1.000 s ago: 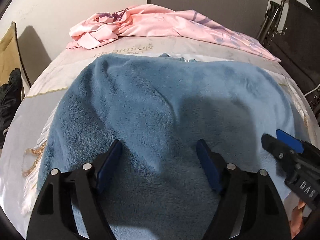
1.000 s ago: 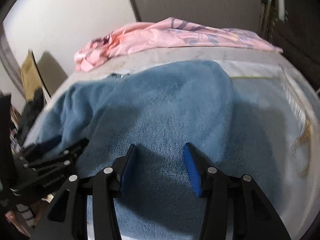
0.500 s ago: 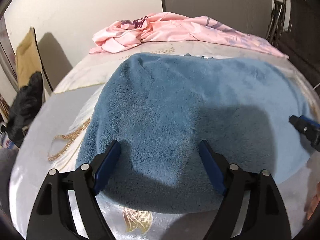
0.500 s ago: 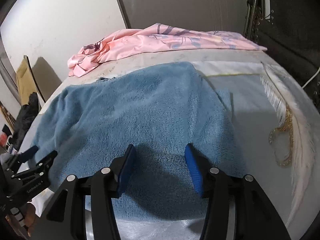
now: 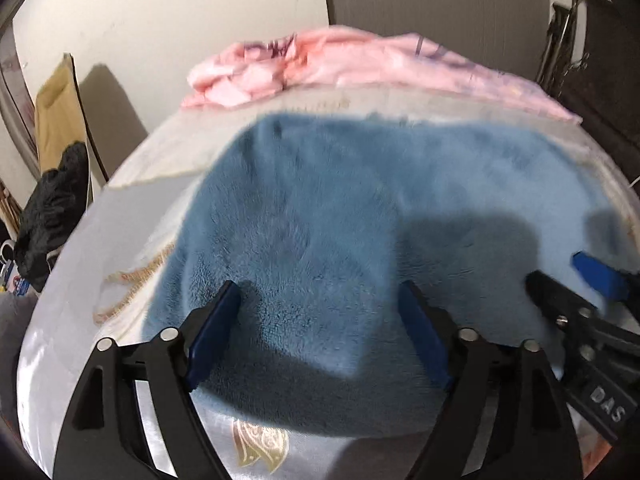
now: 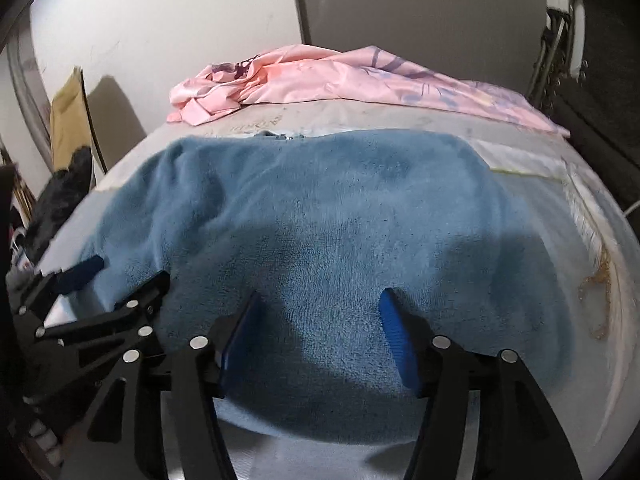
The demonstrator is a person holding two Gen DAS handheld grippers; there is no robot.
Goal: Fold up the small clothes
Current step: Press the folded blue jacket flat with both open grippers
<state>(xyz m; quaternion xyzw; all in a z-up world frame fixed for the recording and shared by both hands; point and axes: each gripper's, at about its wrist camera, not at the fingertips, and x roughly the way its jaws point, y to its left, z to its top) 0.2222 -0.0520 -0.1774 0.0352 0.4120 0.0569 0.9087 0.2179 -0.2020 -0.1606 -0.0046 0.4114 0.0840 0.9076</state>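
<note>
A fluffy blue garment point(image 5: 360, 216) point(image 6: 340, 216) lies spread flat on a bed with a pale satin cover point(image 5: 80, 288) point(image 6: 592, 240). My left gripper point(image 5: 320, 292) hovers open over the garment's near left part, nothing between its blue pads. My right gripper point(image 6: 318, 300) is open too, above the near middle of the cloth. Each gripper shows in the other's view: the right one point(image 5: 572, 276) at the right edge, the left one point(image 6: 116, 272) at the left edge, both open over the cloth.
A crumpled pink cloth point(image 5: 340, 68) point(image 6: 320, 76) lies along the bed's far edge by the wall. A dark bundle point(image 5: 52, 204) and a tan board point(image 5: 54, 108) stand left of the bed. A black metal frame point(image 6: 560, 40) stands at the right.
Both grippers pulled back toward the near edge, then came closer together again; the right gripper's tip reaches further into the left view. Both stay open. The garment lies unmoved.
</note>
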